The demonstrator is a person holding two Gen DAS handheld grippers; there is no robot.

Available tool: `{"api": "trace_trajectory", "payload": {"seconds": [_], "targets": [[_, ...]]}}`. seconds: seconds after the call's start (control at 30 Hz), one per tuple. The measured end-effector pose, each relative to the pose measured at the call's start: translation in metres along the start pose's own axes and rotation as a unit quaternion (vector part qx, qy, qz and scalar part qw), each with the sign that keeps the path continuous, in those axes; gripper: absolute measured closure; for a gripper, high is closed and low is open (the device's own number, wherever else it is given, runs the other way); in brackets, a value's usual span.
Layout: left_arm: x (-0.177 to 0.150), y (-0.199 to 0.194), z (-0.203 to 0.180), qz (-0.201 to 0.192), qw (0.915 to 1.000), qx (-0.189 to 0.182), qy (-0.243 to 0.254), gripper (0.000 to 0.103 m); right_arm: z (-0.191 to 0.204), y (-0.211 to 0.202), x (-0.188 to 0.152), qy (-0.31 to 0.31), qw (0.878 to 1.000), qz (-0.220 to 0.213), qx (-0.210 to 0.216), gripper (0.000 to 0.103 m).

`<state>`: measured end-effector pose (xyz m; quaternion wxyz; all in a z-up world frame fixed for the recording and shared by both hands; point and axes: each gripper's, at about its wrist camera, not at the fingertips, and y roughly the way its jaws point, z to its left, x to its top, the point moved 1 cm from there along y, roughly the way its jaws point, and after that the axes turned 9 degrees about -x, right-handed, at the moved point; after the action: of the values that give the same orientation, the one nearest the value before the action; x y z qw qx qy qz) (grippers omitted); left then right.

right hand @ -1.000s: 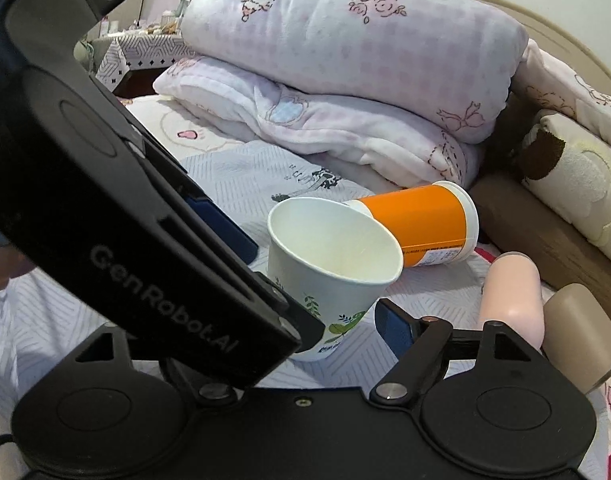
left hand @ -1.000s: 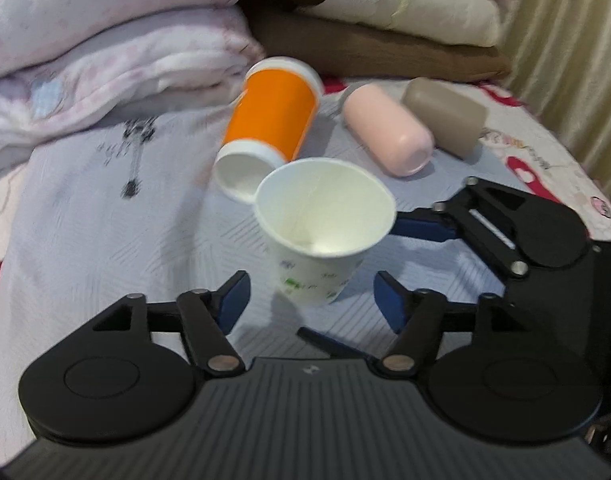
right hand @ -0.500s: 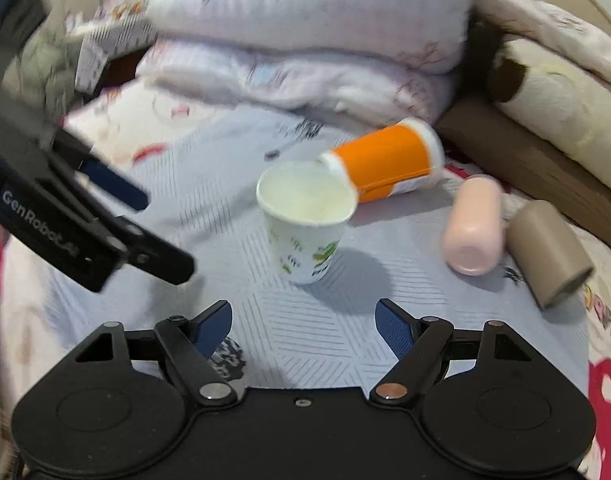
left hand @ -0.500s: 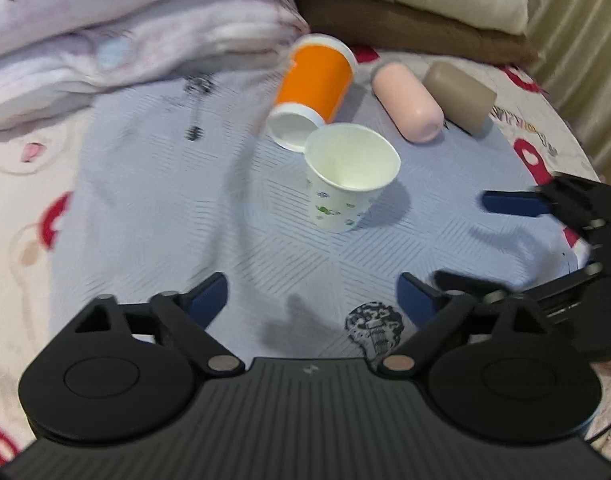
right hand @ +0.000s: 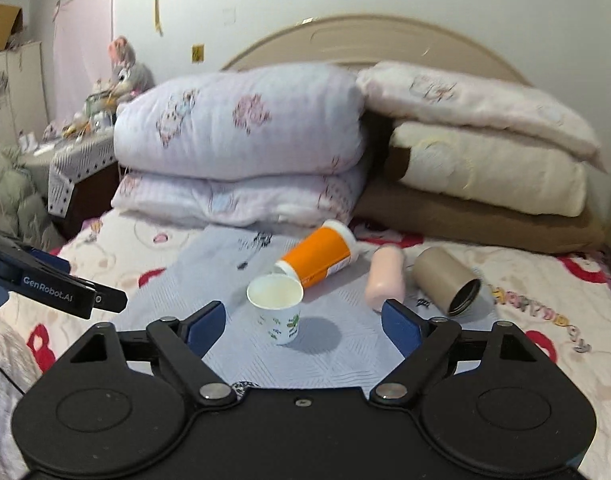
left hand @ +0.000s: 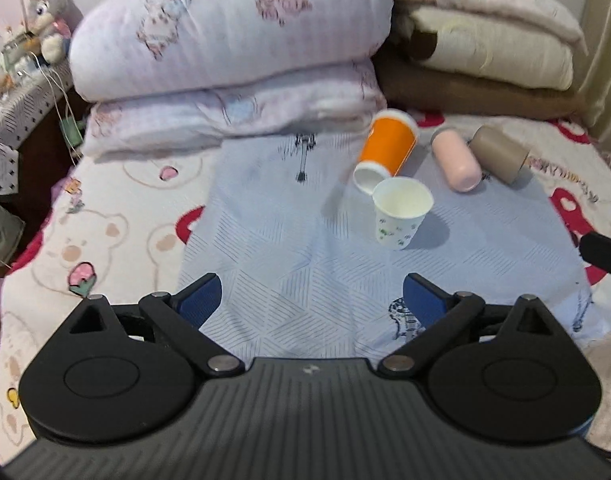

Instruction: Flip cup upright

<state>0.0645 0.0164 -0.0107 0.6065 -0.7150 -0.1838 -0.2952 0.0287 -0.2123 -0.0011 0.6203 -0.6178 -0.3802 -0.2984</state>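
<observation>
Blue bedsheet under upright paper cup — both claws spread empty, "GenRobot.AI" on left one.

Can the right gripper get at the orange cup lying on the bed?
Probably yes, but not straight: the upright paper cup stands just before the orange cup. The right gripper, jaws open, should approach around it.

Home bedrm; bed headboard, stacked quilts

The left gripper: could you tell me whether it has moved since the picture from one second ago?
Yes. The left gripper has backed away from the white paper cup, which stands upright beside the orange cup; its open fingers no longer flank it.
</observation>
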Motion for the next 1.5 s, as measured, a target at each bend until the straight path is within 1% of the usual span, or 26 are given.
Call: {"api": "trace_trajectory", "payload": {"seconds": [0.07,0.13,0.17,0.23,0.33,0.53,0.67,0.77,1.07,1.33,1.5], "targets": [[-0.001,-0.017,-0.006,-0.010,1.0000,0.000,0.001,0.004,0.004,-0.017,0.001,0.007,1.000,-0.006,-0.007,0.011],[-0.002,-0.030,-0.010,-0.020,0.9998,0.004,0.000,0.003,0.007,-0.029,0.004,0.023,0.999,-0.010,-0.022,0.004],[-0.003,-0.036,-0.011,-0.025,0.9997,0.006,0.000,0.003,0.008,-0.034,0.005,0.032,0.999,-0.010,-0.032,0.002],[-0.005,-0.047,-0.013,-0.035,0.9993,0.012,-0.002,0.003,0.010,-0.045,0.007,0.039,0.998,-0.015,-0.050,0.001],[-0.008,-0.058,-0.014,-0.043,0.9989,0.018,-0.004,0.002,0.015,-0.061,0.009,0.033,0.997,-0.017,-0.073,0.001],[-0.016,-0.068,-0.014,-0.040,0.9991,0.013,-0.009,0.002,0.018,-0.079,0.008,0.032,0.997,0.000,-0.076,0.001],[-0.020,-0.072,-0.013,-0.041,0.9990,0.010,-0.013,0.002,0.019,-0.083,0.008,0.033,0.997,0.012,-0.075,0.001],[-0.021,-0.076,-0.013,-0.045,0.9988,0.005,-0.018,0.002,0.019,-0.086,0.008,0.036,0.996,0.017,-0.082,0.001],[-0.024,-0.078,-0.013,-0.047,0.9985,-0.007,-0.028,0.002,0.019,-0.081,0.005,0.058,0.993,0.040,-0.094,0.001],[-0.025,-0.075,-0.013,-0.044,0.9986,-0.006,-0.028,0.002,0.022,-0.074,0.001,0.045,0.988,0.045,-0.140,0.001],[-0.027,-0.073,-0.012,-0.040,0.9988,-0.006,-0.027,0.002,0.021,-0.072,-0.001,0.045,0.987,0.053,-0.148,0.001]]}}
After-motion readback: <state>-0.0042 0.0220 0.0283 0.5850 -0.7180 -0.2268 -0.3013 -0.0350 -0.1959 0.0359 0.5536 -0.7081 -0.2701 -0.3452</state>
